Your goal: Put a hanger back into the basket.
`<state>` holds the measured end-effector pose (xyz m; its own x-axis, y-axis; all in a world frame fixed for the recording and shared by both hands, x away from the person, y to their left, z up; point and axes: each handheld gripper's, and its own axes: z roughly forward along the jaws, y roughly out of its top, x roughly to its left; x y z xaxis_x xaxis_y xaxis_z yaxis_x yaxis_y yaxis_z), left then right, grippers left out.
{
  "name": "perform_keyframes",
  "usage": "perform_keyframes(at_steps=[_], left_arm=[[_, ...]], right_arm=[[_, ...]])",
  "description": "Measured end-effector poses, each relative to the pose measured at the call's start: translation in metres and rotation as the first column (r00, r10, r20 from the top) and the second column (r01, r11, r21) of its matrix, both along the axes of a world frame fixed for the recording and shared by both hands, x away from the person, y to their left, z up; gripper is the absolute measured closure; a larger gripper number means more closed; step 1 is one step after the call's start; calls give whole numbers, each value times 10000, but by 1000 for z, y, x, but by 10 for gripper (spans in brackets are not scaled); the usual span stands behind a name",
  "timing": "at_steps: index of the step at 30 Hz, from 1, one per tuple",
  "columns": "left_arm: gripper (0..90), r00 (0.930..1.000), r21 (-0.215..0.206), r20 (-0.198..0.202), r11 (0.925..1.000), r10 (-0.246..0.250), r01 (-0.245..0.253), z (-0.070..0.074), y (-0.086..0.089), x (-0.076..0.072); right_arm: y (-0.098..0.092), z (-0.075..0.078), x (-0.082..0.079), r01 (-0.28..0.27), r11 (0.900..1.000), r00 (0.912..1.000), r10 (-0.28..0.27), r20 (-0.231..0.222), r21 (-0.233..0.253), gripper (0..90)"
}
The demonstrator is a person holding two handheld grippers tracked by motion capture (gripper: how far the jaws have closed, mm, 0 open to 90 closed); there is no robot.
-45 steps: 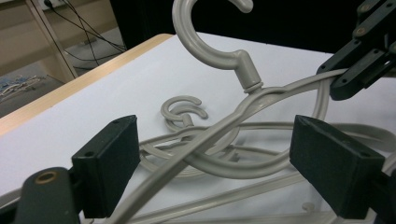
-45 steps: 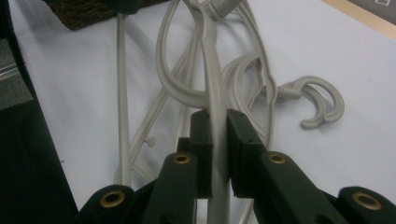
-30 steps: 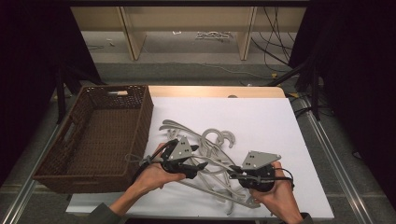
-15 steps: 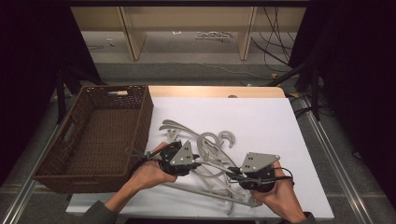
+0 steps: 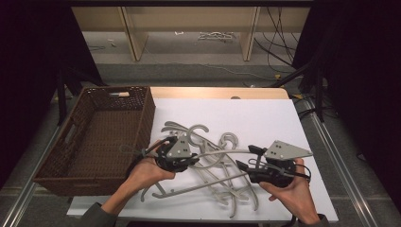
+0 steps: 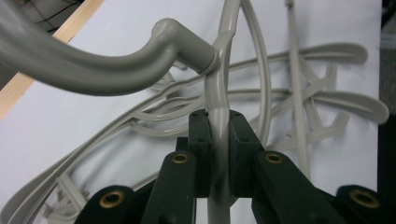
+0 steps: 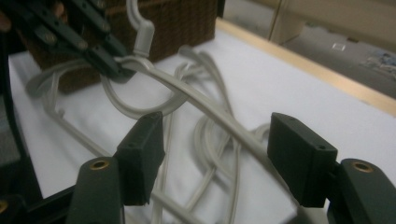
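My left gripper (image 6: 218, 140) is clamped on the neck of one grey hanger (image 6: 212, 100), just below where its hook bends away, and I hold it lifted over the near left part of the white table (image 5: 265, 118), beside the wicker basket (image 5: 94, 132). My right gripper (image 7: 217, 158) stands wide open, its jaws either side of that hanger's long arm but not touching it.

The risk, as I judge it, is the tangle. The hanger I hold runs through the pile of hangers (image 5: 222, 179) lying on the table, and if I pull toward the basket now, a hook or a shoulder may catch and drag others along, or twist the neck out of my narrow grip. Closing the right gripper on the wrong bar would lift two at once.

The left gripper view shows me how little plastic sits between the jaws, which the high view cannot. The right gripper view shows the arm passing between my open jaws and the left gripper (image 7: 100, 56) beyond. The high view alone gives me the basket's open interior and how the pile spreads.
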<state>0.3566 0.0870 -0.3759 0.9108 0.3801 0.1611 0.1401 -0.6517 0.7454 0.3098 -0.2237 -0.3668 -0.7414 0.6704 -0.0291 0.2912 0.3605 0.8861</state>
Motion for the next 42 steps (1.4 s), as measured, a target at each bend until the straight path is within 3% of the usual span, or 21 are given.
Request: perform_keyframes(at_steps=[4,5,7,12,18,22,23,24,27,31,34,37,39,40,41,42], left_arm=[[821,9962,-305,-34,9957,869,-870,10,10,15],[820,9952,-409,-43,9943,979,-980,14,13,19],[820,9932,-540,19,9918,1162,-1159,20,16,24],[820,9883,-1076,-155,9824,1520,-1528,41,22,32],[820,9821,-1532,-155,9701,1879,-1880,71,31,41],[820,9778,-1678,21,9640,2096,-2063,94,43,43],[820,9743,-1766,87,9594,2251,-2201,100,47,44],[821,9726,-1667,220,9601,2314,-2246,107,53,45],[821,9568,-1548,623,9498,2839,-2717,121,71,47],[821,9386,-1363,815,9366,3353,-3227,126,98,49],[821,9247,-1327,811,9235,3720,-3599,124,120,51],[821,9033,-1434,677,9001,4236,-4113,118,142,54],[821,8946,-1288,647,8927,4421,-4318,113,157,56],[821,8863,-1420,596,8827,4593,-4479,110,163,57],[821,8841,-1248,666,8830,4625,-4525,109,170,59],[821,8809,-1406,657,8784,4686,-4568,105,176,61]], right_arm=[[-4,3,-1,239,9979,9987,-266,441,605,358],[-5,3,-1,353,9969,9970,-400,667,698,355],[-5,3,-1,284,9969,9971,-334,680,736,332],[-1,-9,2,197,9982,9995,-210,237,569,289],[7,-26,3,300,9957,9994,-314,153,875,285],[9,-34,4,271,9965,9996,-280,99,793,279],[9,-36,5,329,9955,9994,-341,113,890,272],[9,-37,5,315,9961,9995,-314,-27,821,264],[9,-43,6,332,9960,9994,-323,-124,827,254],[9,-46,6,433,9956,9989,-415,-233,831,239],[8,-48,6,521,9957,9984,-503,-252,771,239],[9,-50,7,520,9946,9985,-502,-224,898,239],[8,-50,6,525,9959,9982,-501,-333,730,240],[8,-50,6,520,9961,9979,-491,-411,714,240],[9,-51,6,527,9960,9975,-491,-513,717,241],[9,-51,6,520,9960,9979,-490,-417,726,241]])
